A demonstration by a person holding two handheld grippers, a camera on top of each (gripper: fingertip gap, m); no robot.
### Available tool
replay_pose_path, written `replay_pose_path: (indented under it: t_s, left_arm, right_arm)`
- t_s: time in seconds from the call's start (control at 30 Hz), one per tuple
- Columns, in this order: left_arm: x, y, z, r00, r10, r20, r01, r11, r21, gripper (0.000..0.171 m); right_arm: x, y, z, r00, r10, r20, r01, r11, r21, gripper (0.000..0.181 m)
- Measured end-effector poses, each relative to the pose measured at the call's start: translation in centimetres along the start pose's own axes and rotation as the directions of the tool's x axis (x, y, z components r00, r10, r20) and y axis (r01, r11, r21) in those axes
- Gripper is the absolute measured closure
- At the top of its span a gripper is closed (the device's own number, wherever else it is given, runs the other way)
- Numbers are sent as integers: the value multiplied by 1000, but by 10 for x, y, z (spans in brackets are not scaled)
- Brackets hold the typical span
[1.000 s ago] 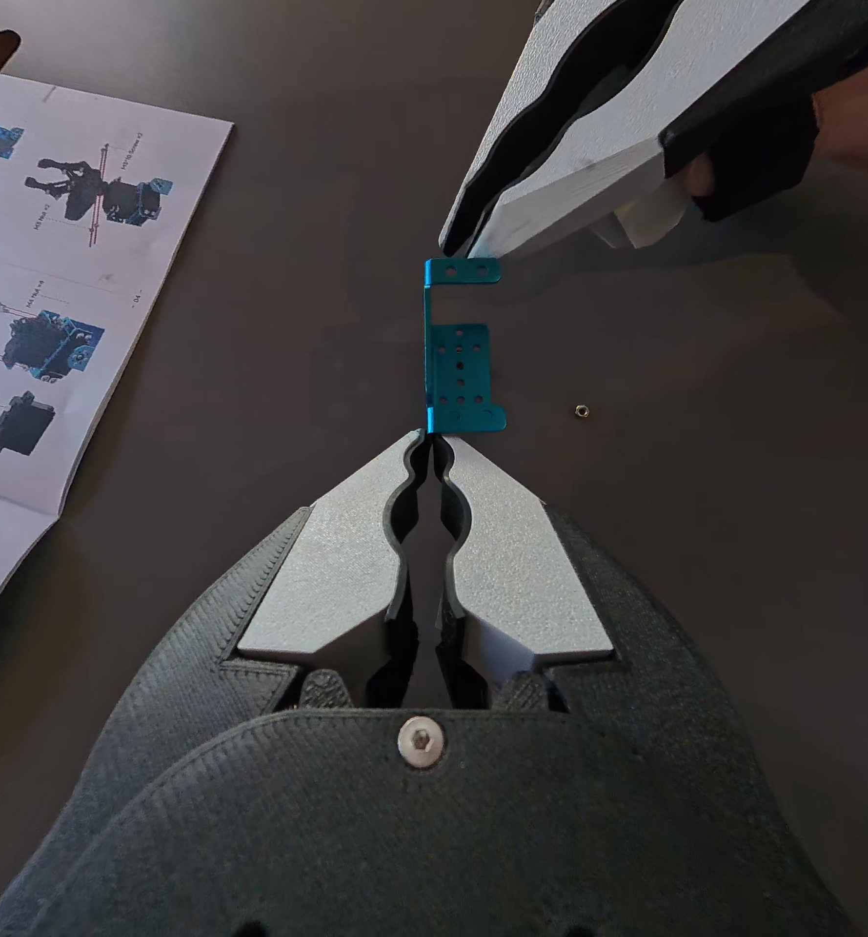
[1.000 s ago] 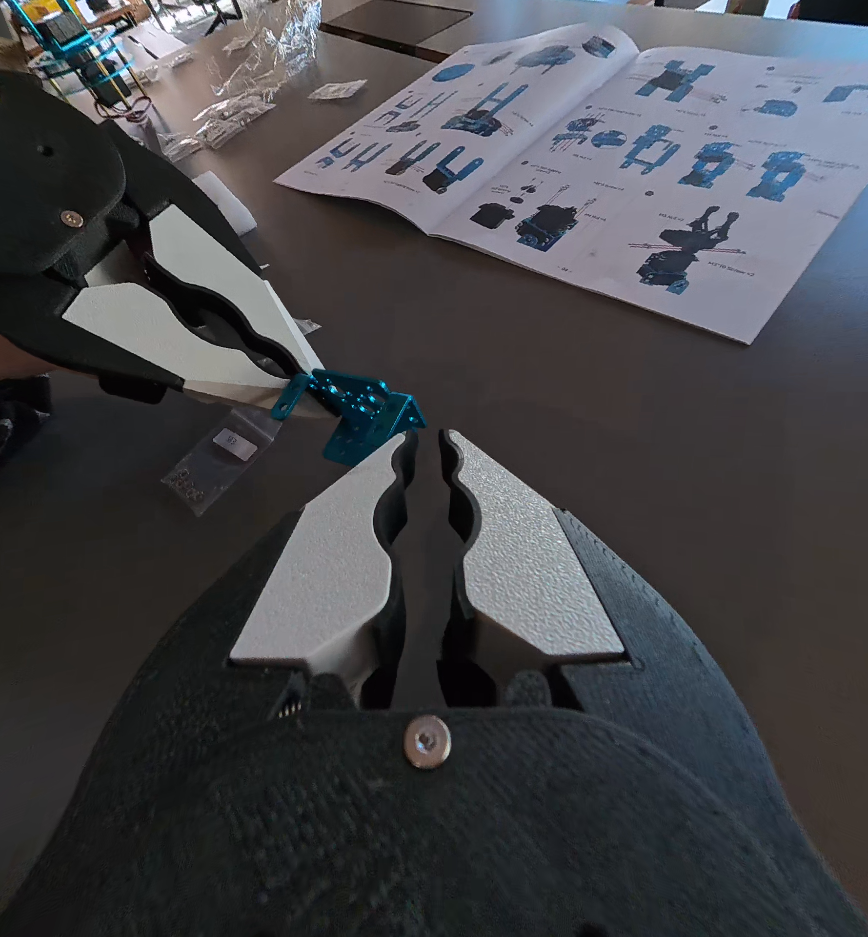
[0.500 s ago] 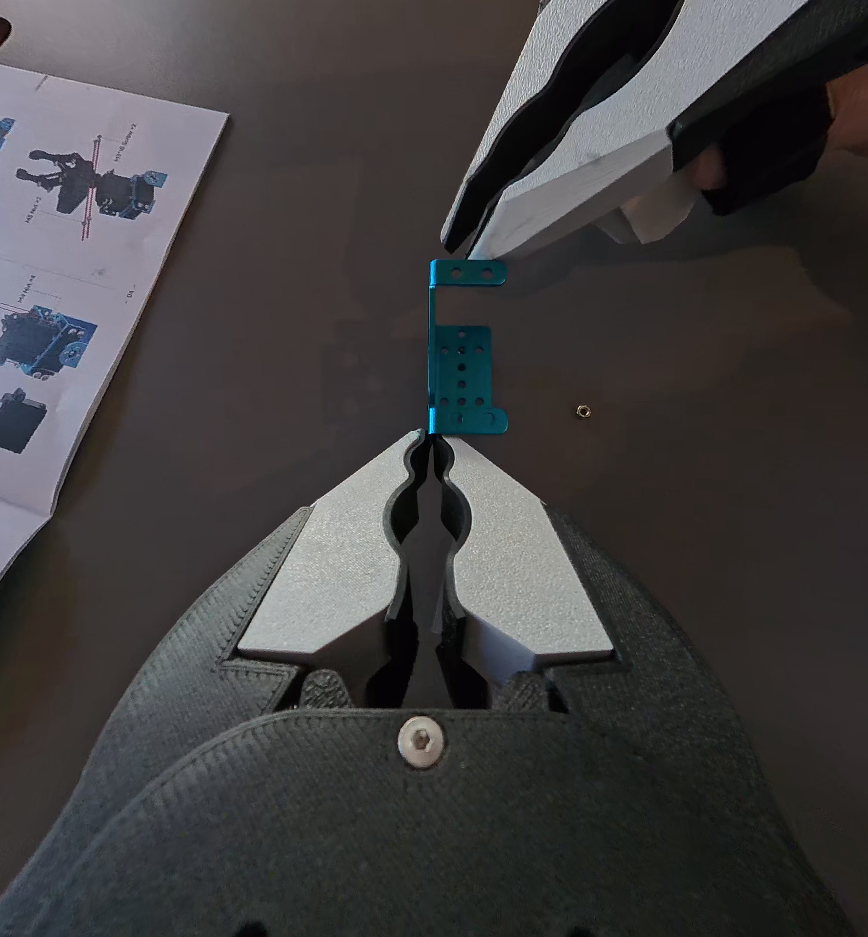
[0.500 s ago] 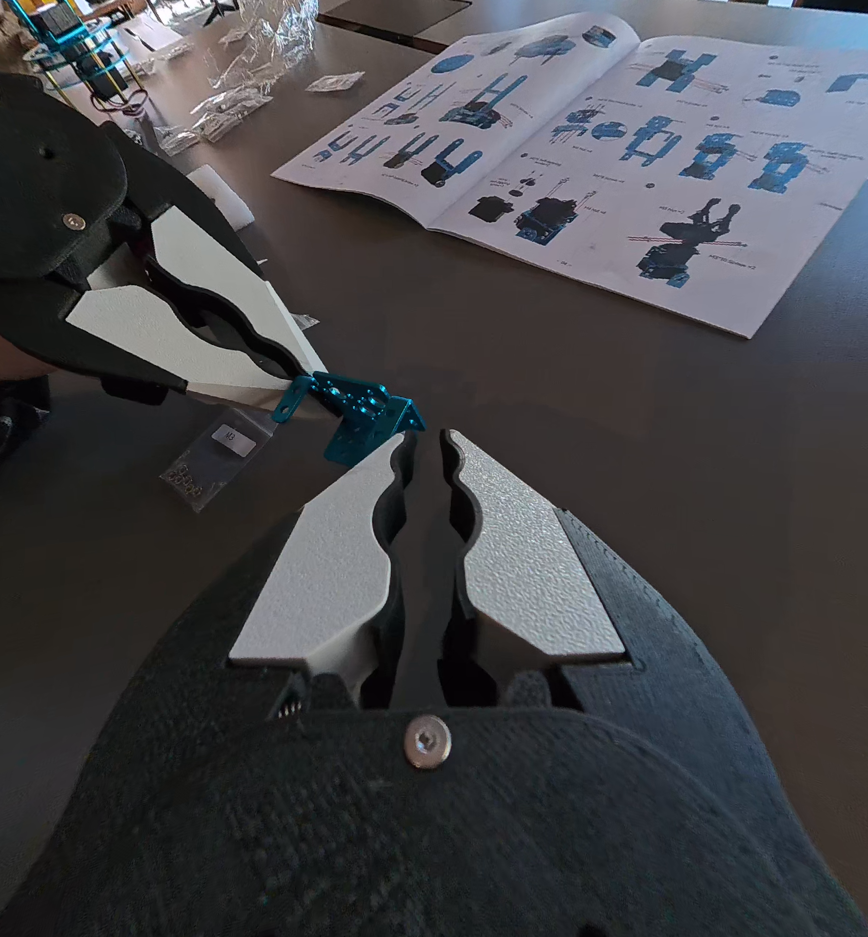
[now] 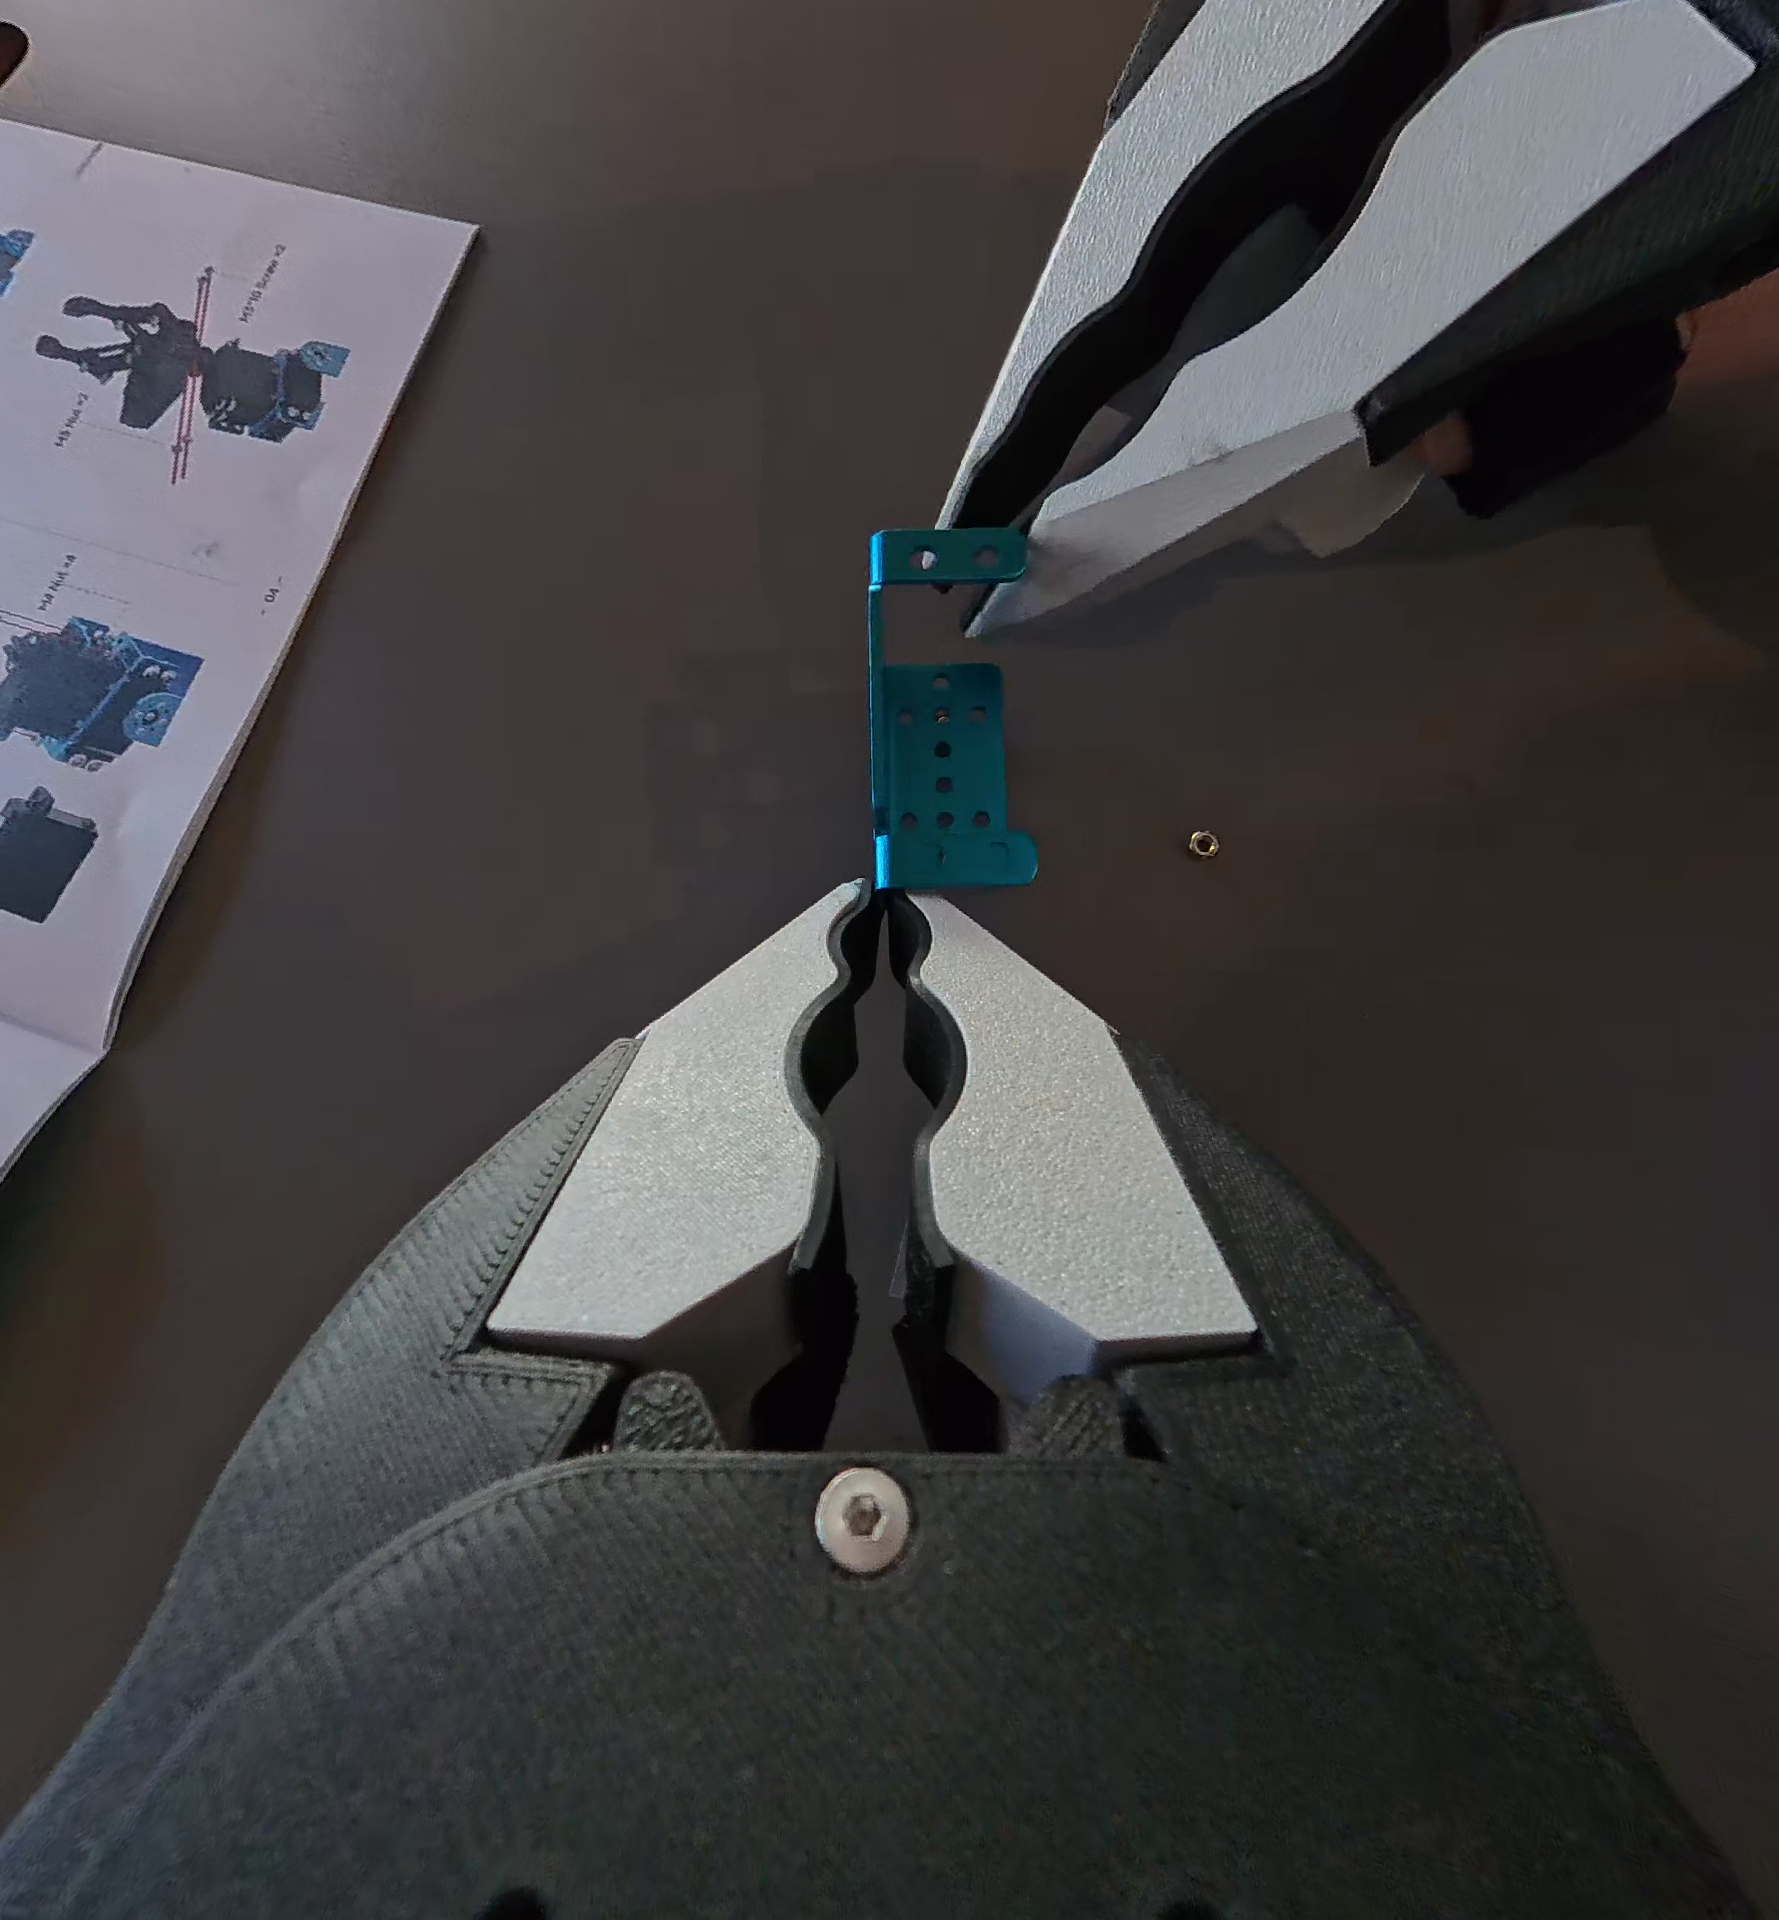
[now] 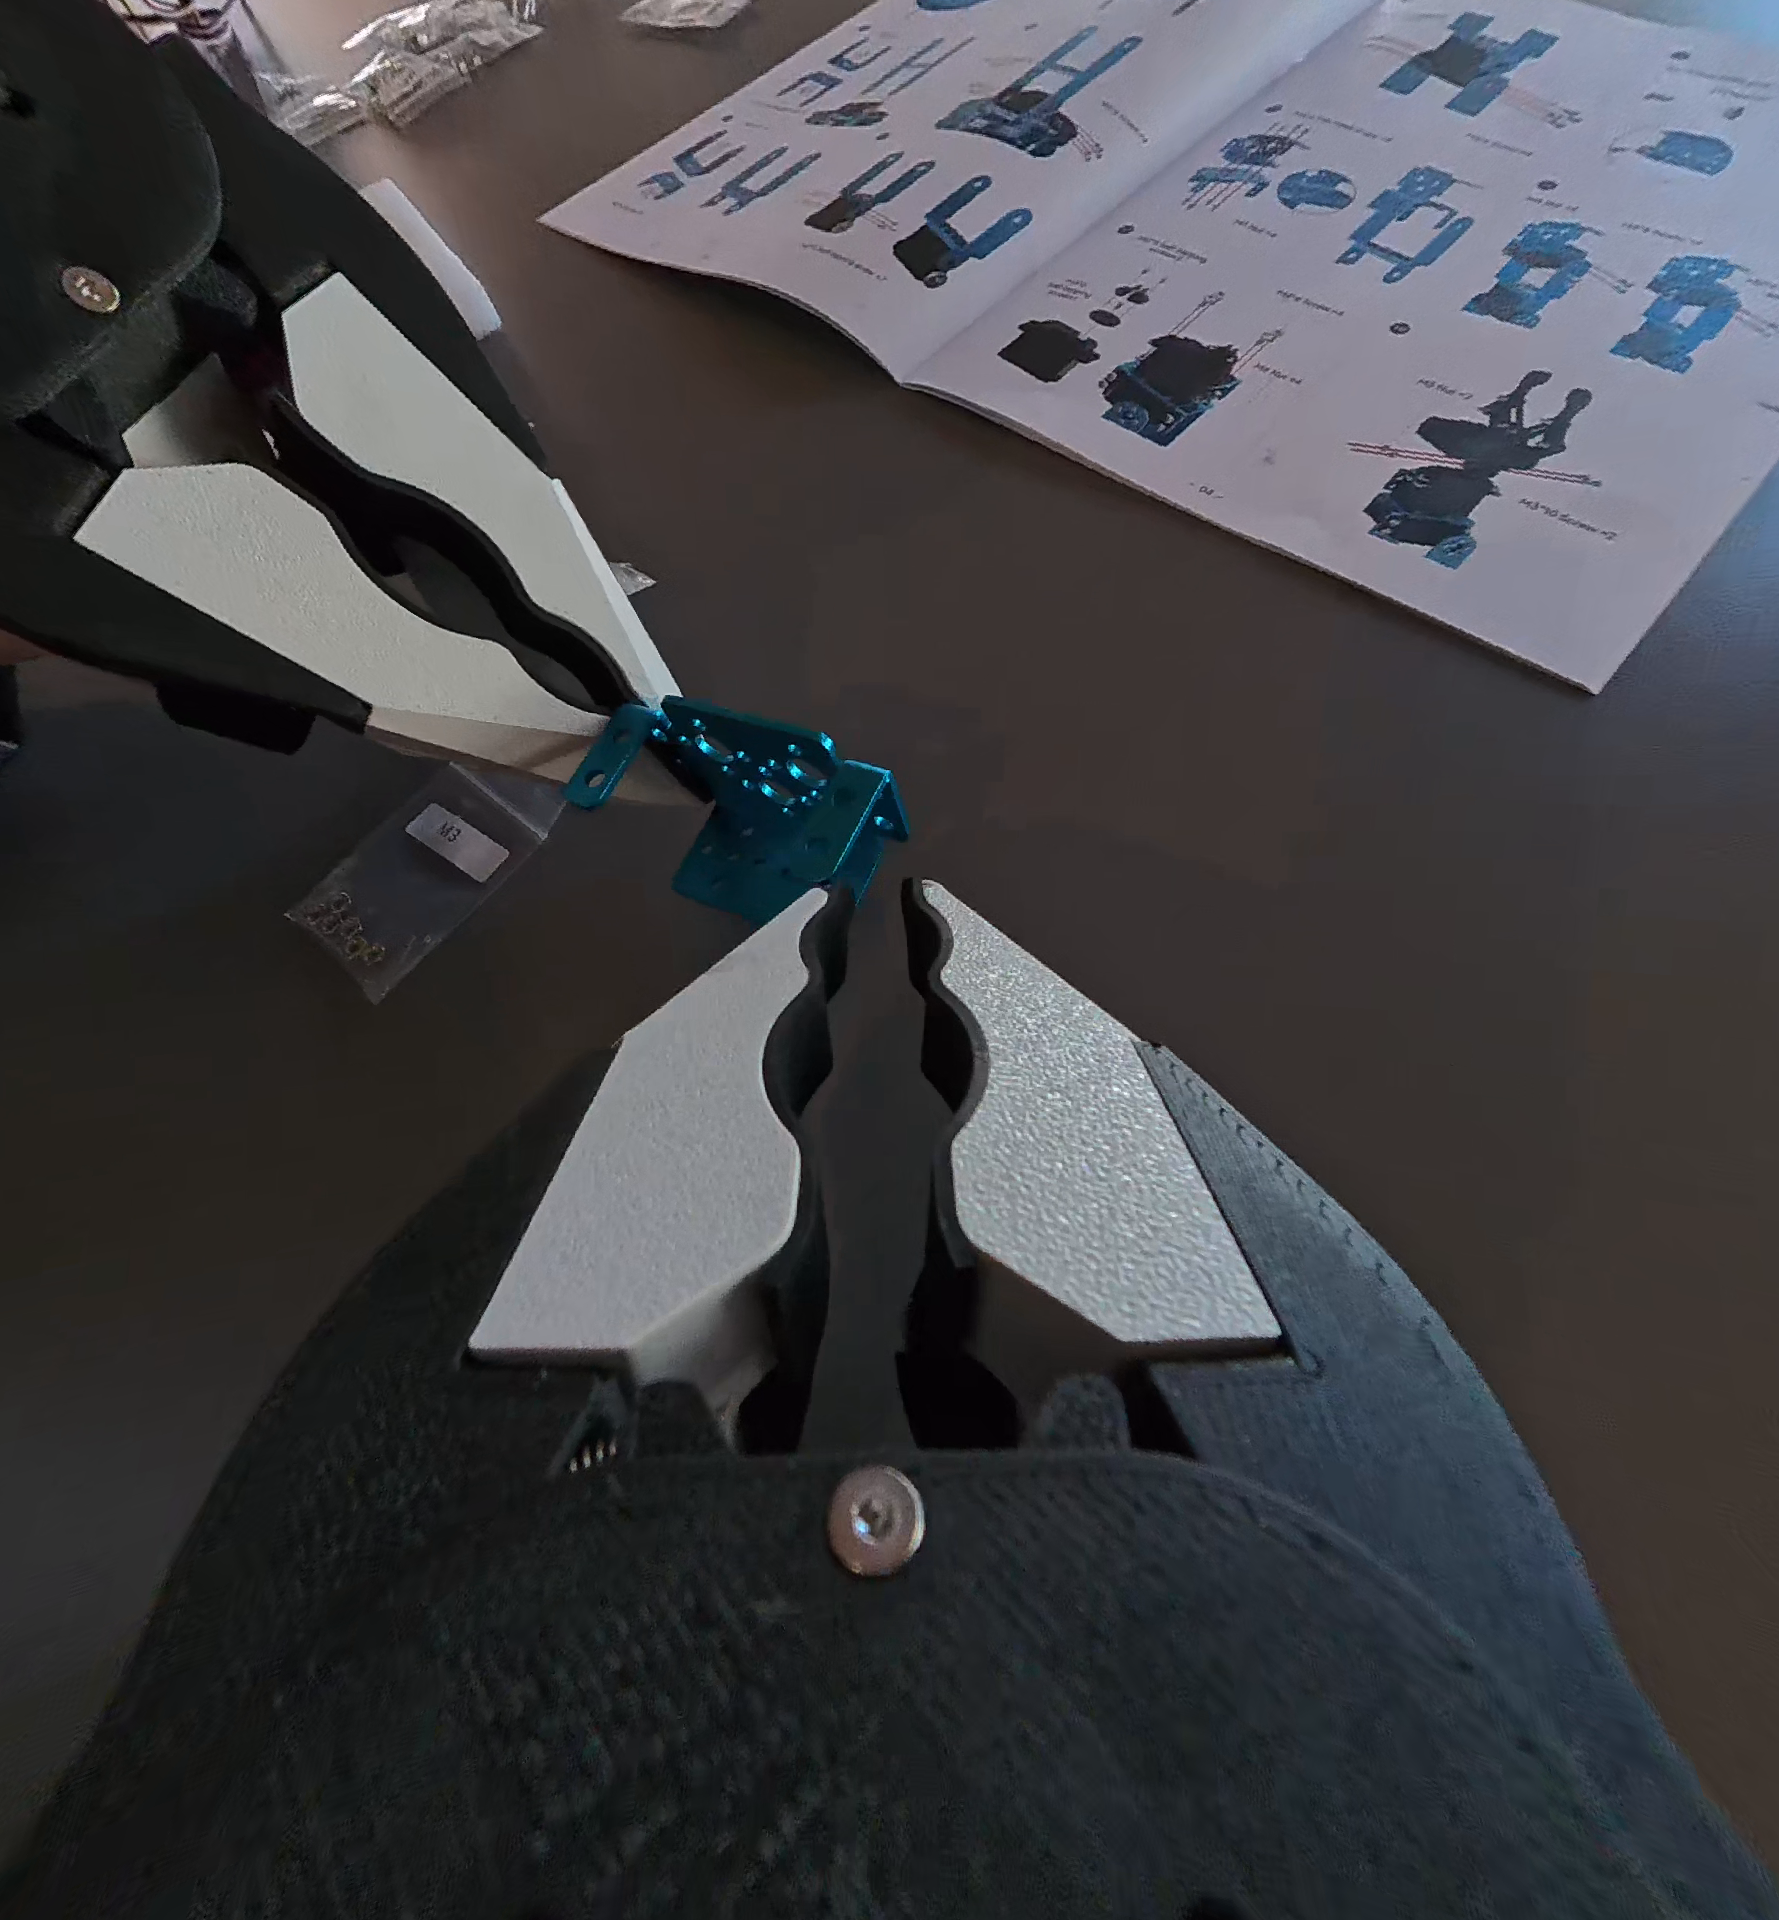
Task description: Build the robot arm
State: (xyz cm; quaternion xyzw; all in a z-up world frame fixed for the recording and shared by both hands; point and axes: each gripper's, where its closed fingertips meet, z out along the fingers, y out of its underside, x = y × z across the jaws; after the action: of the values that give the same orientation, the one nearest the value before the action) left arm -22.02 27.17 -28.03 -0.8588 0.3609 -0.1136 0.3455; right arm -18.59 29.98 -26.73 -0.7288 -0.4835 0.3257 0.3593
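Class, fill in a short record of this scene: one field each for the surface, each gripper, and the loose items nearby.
Surface: dark tabletop
Left gripper: shut on one end of the blue metal bracket
Right gripper: slightly open, empty, tips beside the bracket's far end
Booklet: open illustrated instruction booklet lying flat
Small parts: a brass nut loose on the table; a clear bag of hardware under the left gripper
Background: more clear bags, too blurred to detail

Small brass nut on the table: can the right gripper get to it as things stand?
Probably yes. The small brass nut lies alone on bare dark table; the right gripper, slightly open, holds nothing and hovers by the blue perforated metal bracket.
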Motion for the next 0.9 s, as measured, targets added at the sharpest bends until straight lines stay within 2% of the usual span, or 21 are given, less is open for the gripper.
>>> replay_pose_path:
  t_s: [0.9]
  left_arm:
    - [1, 3, 3, 1000, 12, -3, -12, 1000, -18, 171]
  right_arm:
    - [0, 6, 2, 1000, -9, 1, 9, 999, -37, 171]
